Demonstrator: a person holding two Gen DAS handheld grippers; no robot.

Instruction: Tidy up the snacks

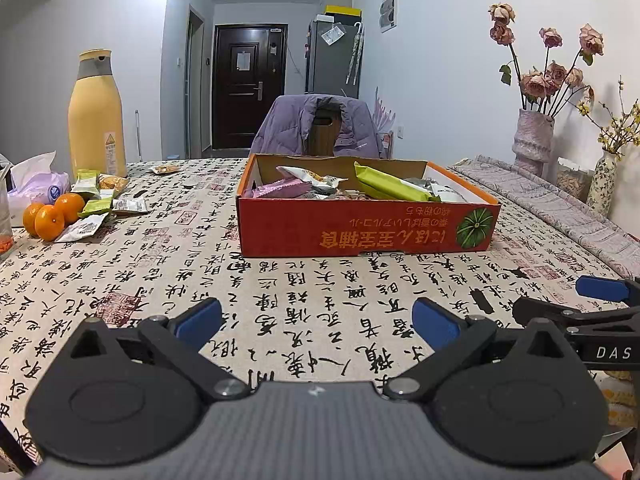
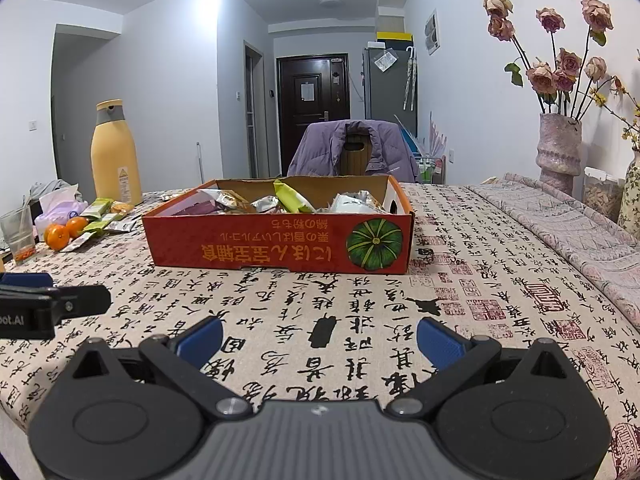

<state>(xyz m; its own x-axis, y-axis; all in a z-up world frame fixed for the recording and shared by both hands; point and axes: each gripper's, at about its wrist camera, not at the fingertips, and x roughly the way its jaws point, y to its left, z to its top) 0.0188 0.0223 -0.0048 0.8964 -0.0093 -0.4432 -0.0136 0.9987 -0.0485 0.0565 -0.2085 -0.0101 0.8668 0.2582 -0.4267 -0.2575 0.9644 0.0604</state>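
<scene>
Loose green and white snack packets (image 1: 96,208) lie far forward-left beside the oranges (image 1: 48,216), nearer the wide-open, empty left gripper (image 1: 316,320) than the equally spread, empty right gripper (image 2: 318,338), left of the red cardboard box (image 1: 360,232).

Two matching black grippers, blue at the tips

Left gripper (image 1: 316,322) shows blue ribbed pads, black linkage arms, silver pivot screws, a grey ribbed body; right gripper (image 2: 319,339) matches it, its side lettered "DAS".

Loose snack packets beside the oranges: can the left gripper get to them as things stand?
Probably yes. The left gripper is open and empty, and only bare tablecloth lies between it and the packets.
</scene>
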